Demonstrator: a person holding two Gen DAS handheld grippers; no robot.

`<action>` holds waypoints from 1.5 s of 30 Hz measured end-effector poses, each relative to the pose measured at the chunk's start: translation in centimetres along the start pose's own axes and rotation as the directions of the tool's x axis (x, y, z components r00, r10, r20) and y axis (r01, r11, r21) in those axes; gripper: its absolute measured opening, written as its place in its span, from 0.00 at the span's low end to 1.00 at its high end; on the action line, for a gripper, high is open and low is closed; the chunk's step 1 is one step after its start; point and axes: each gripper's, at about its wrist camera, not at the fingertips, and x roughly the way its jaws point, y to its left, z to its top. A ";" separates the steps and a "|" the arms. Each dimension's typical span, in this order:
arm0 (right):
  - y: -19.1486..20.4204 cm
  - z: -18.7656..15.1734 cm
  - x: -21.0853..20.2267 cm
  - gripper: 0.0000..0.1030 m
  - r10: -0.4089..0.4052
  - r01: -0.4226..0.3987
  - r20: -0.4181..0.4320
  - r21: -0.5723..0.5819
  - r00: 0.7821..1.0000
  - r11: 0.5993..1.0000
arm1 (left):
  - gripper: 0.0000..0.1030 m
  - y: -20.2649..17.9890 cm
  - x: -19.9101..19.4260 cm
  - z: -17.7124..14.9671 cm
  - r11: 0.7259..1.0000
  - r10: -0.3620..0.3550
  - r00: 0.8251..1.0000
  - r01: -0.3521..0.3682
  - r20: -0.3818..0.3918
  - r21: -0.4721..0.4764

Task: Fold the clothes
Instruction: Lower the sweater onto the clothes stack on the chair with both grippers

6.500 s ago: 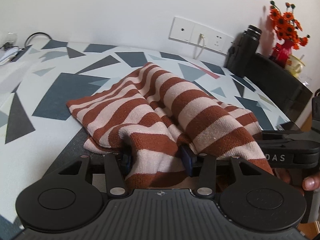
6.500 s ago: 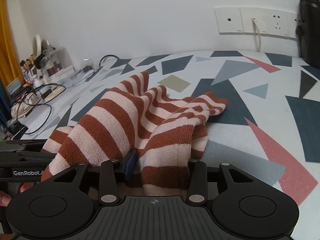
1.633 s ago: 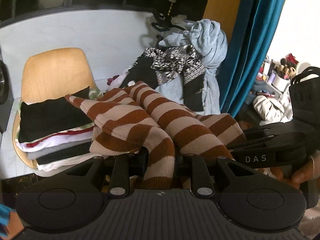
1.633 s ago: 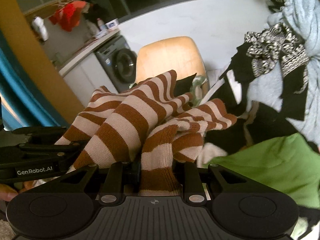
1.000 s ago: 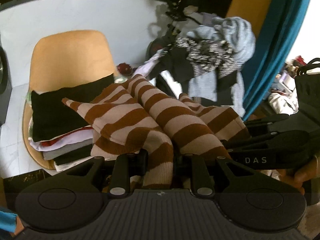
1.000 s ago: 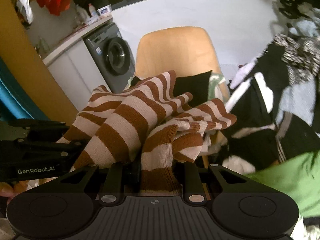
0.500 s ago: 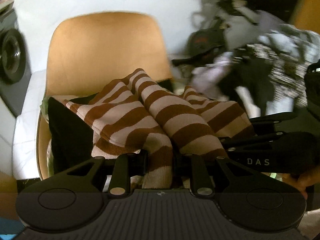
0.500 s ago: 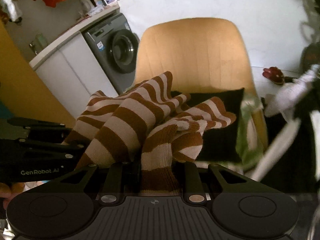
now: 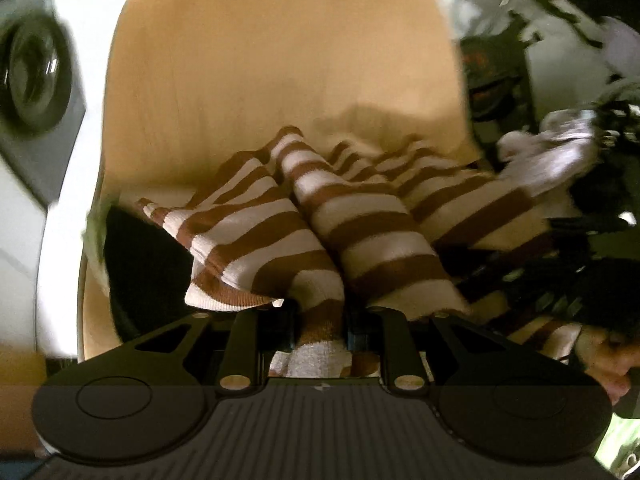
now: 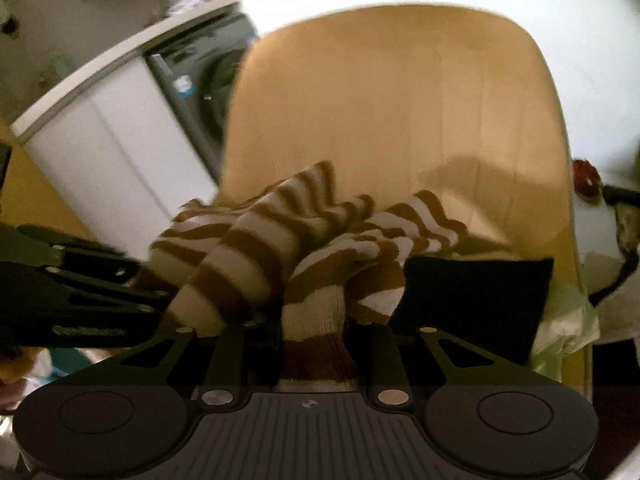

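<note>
Two tongs were clamped on the striped sweater: the left tongs low in the centre of their frame, the right tongs likewise. The folded sweater hung bunched above the chair, over a black garment at the lower right. Holding both ends probably kept the fold together for stacking there.

Both wrist views look steeply down, close, sharing the wooden chair
</note>
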 end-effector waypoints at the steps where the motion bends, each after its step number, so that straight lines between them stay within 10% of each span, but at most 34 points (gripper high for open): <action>1: -0.8 -0.2 0.6 0.19 -0.021 0.022 -0.008 0.037 1.000 0.999 | 0.20 1.0 0.7 -0.3 1.000 -0.003 1.000 0.003 -0.022 -0.017; 13: -6.0 -2.7 3.0 0.23 -0.032 0.054 -0.064 0.385 0.997 0.922 | 0.20 7.6 1.8 -2.1 0.979 -0.183 0.981 0.176 -0.069 -0.102; 23: -4.7 -0.1 -2.0 0.19 -0.173 0.141 0.144 0.207 0.974 0.968 | 0.19 11.9 -2.0 -1.4 0.964 -0.217 0.973 0.227 0.082 -0.139; 32: -7.3 -2.6 3.3 0.22 -0.199 0.193 -0.006 0.266 0.980 0.944 | 0.29 15.1 1.3 -3.2 0.918 -0.262 0.965 0.255 0.020 -0.302; 41: -9.2 -4.4 -0.3 0.44 -0.139 0.149 -0.053 0.353 0.989 0.924 | 0.43 15.1 0.3 -6.4 0.931 -0.301 0.950 0.272 -0.086 -0.243; 45: -9.3 -6.4 -1.7 0.41 -0.109 0.130 -0.077 0.373 0.991 0.919 | 0.13 14.4 -0.1 -7.2 0.943 -0.271 0.958 0.247 -0.088 -0.224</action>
